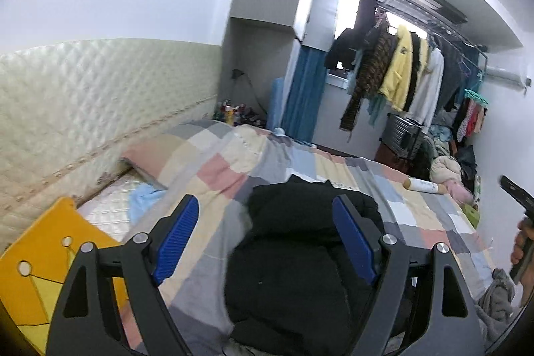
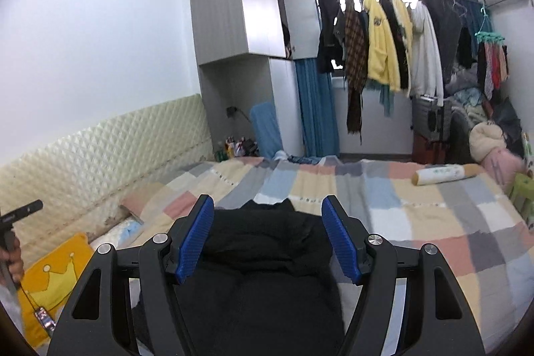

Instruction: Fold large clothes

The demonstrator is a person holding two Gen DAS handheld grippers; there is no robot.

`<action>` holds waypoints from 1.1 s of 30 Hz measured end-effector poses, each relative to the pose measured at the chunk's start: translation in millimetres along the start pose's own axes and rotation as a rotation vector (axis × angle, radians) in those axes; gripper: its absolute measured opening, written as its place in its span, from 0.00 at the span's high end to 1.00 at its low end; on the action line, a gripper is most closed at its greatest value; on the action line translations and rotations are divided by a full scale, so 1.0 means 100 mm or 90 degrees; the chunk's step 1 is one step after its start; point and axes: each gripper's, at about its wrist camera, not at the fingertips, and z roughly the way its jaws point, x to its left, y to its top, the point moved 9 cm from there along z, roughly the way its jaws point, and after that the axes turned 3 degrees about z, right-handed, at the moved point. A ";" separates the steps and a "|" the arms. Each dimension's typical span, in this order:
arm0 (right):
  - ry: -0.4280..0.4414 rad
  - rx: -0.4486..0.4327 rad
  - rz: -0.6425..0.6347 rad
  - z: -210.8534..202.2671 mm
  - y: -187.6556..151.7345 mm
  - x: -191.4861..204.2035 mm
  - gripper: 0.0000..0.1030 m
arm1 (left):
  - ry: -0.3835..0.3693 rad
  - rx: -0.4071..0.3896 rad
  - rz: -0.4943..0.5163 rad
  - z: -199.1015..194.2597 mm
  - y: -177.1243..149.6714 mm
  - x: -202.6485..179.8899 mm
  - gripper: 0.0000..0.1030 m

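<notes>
A black garment (image 1: 297, 259) lies bunched on the checked bedspread (image 1: 233, 162), near the bed's front edge. My left gripper (image 1: 265, 206) is open above it, blue pads apart, empty. In the right wrist view the same black garment (image 2: 263, 262) lies below my right gripper (image 2: 267, 206), which is open and empty, its blue pads on either side of the cloth's far end. The garment's near part is hidden behind both grippers' frames. The other gripper and hand show at the frame edges (image 1: 520, 222) (image 2: 13, 232).
A yellow crown cushion (image 1: 40, 276) (image 2: 53, 276) lies at the bed's left by the padded wall. A paper roll (image 2: 444, 174) lies on the far right of the bed. Clothes hang on a rack (image 2: 383, 45) beyond; piles of clothes (image 2: 484, 129) sit at right.
</notes>
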 end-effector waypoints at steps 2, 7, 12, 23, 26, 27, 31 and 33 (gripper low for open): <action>-0.003 0.000 0.003 -0.13 0.03 -0.12 0.36 | -0.010 0.018 -0.009 0.00 0.00 0.16 0.20; 0.010 0.040 0.059 -0.15 -0.25 -0.49 0.35 | -0.029 0.077 -0.027 0.23 -0.35 0.39 0.20; 0.010 0.115 0.074 0.09 -0.90 -0.73 0.35 | -0.094 0.146 -0.088 0.60 -0.92 0.53 0.19; 0.034 0.331 0.191 0.72 -2.81 -1.13 0.35 | -0.165 0.335 -0.189 1.51 -2.40 0.63 0.19; 0.021 0.377 0.224 0.87 -3.21 -1.28 0.35 | -0.181 0.362 -0.212 1.61 -2.66 0.62 0.19; 0.022 0.388 0.239 0.92 -3.33 -1.33 0.35 | -0.188 0.372 -0.218 1.66 -2.76 0.61 0.19; 0.018 0.411 0.273 1.03 -3.64 -1.45 0.35 | -0.214 0.396 -0.231 1.77 -2.91 0.53 0.19; 0.028 0.437 0.276 1.11 -3.80 -1.41 0.35 | -0.222 0.410 -0.221 1.84 -2.98 0.45 0.18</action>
